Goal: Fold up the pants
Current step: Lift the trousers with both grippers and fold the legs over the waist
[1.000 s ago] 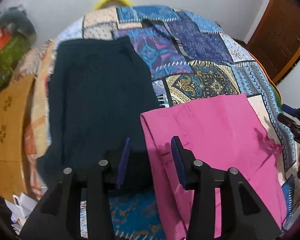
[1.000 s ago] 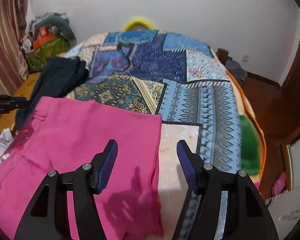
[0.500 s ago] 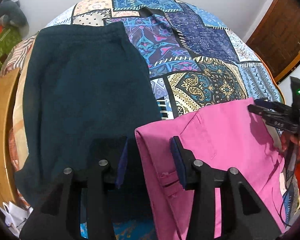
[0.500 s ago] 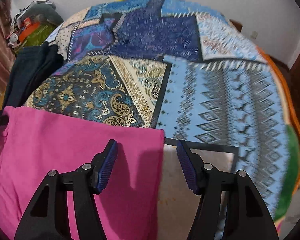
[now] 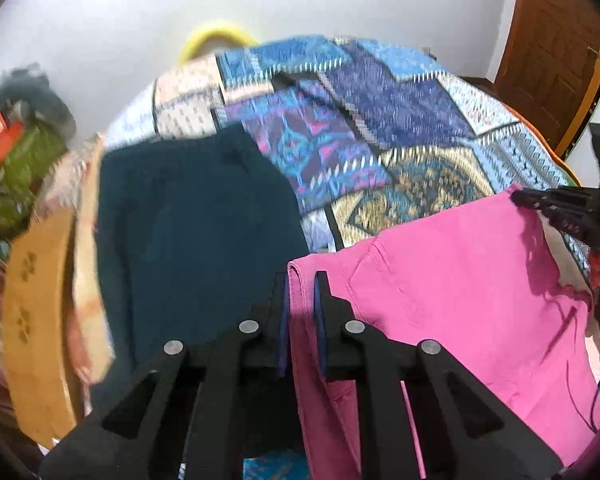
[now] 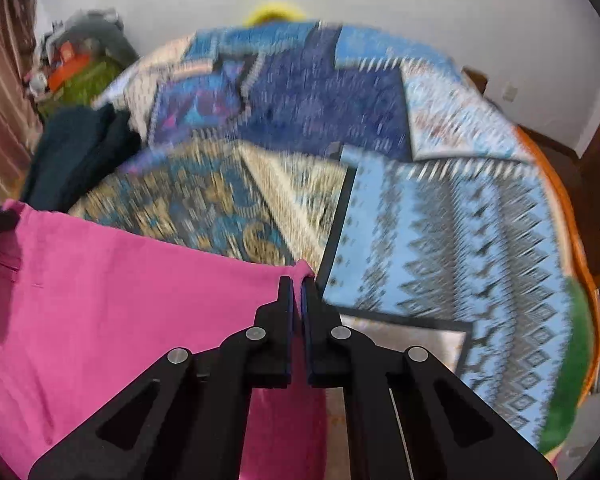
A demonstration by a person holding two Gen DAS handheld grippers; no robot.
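Two corners pinched | left hand-held gripper [image 5: 300, 292] and right hand-held gripper [image 6: 297, 296] each closed on pink pants [image 5: 460, 280] | edge spans frame centre to right, above the bed [image 6: 440, 220]

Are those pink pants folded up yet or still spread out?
Spread out: the pink pants form one broad sheet, each tool gripping a far corner.

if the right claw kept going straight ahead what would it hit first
The right claw, shut on a corner of the pink pants, points over the quilt. It would probably meet the quilt first, though depth is unclear.
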